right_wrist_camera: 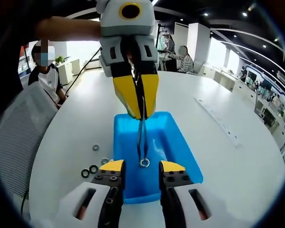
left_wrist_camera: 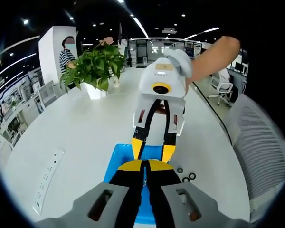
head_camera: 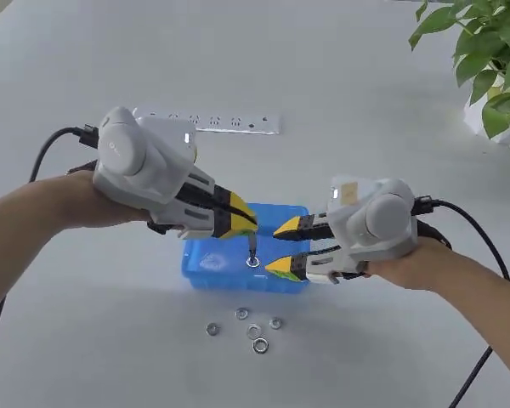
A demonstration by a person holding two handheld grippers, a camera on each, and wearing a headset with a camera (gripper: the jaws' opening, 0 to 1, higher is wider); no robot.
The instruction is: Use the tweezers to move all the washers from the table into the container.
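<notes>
Yellow-tipped left gripper (head_camera: 245, 223) clamps the tweezers (right_wrist_camera: 142, 137), a washer (right_wrist_camera: 144, 163) at their tips over the blue container (head_camera: 202, 265). The right gripper (head_camera: 274, 247) gapes, empty. We judge release comes next, then the loose washers (head_camera: 253, 331) on the table (head_camera: 365, 102).

Either side of the container (head_camera: 206, 270), left gripper (head_camera: 245, 223) and right gripper (head_camera: 274, 246): rounded pale-grey housings, black yellow-tipped jaws (black cables behind).

no readable text, labels or numbers anywhere (none legible)
</notes>
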